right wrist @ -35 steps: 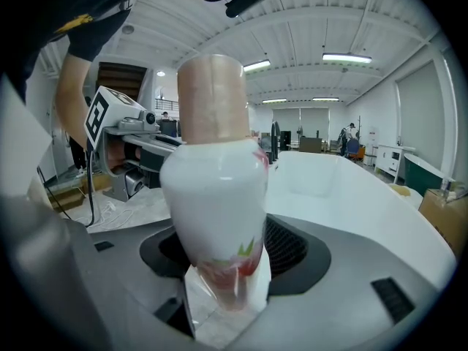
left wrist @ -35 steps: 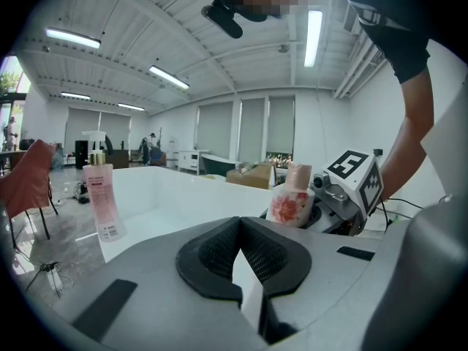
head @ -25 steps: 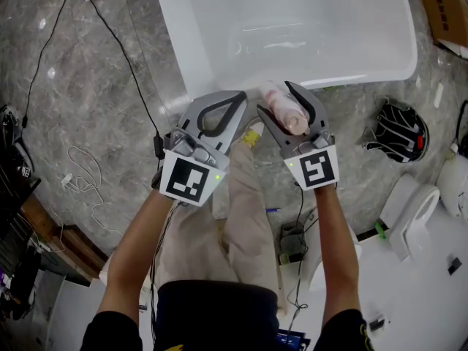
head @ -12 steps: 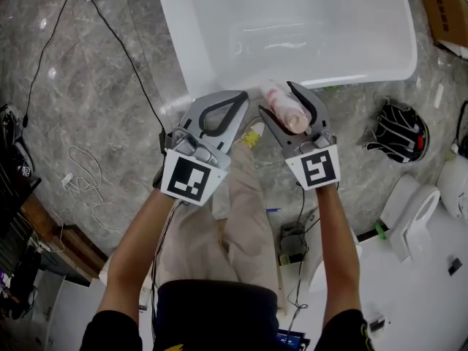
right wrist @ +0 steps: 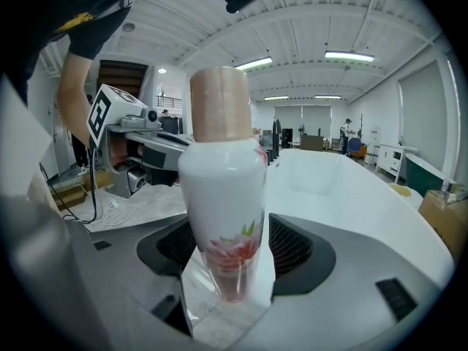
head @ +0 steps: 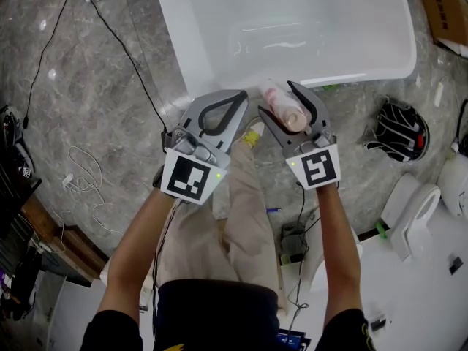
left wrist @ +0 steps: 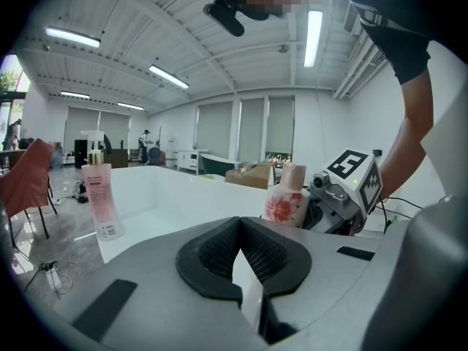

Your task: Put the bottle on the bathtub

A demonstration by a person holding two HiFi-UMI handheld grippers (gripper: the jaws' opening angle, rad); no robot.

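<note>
Bottle point(head: 284, 108) (white, red flower print, tan cap) stands upright on the near rim of the bathtub point(head: 292, 20), base right at the edge closest to the person. R gripper point(head: 276, 101) sits around it. In the right gripper view the bottle point(right wrist: 223, 189) fills the space between the jaws of the R gripper point(right wrist: 230, 229), whose jaws have just been opening. They are now spread, w/ a clear gap between the bottle and the pad on the view's right; the other pad is partly hidden behind the bottle, so contact there is hard to judge. L gripper point(head: 240, 97) hangs just beside it over the tub's near corner, tips pressed together, nothing pinched. Its own view shows the L gripper point(left wrist: 240, 221) closing only an empty loop, w/ the bottle point(left wrist: 287, 199) off to the right. A tall pink bottle point(left wrist: 101, 199) stands on the tub's point(left wrist: 168, 189) far-left rim, well apart. Both grippers tilt slightly down. Grey marble floor point(head: 88, 86) surrounds the tub, w/ a black cable point(head: 117, 42) trailing across it.
</note>
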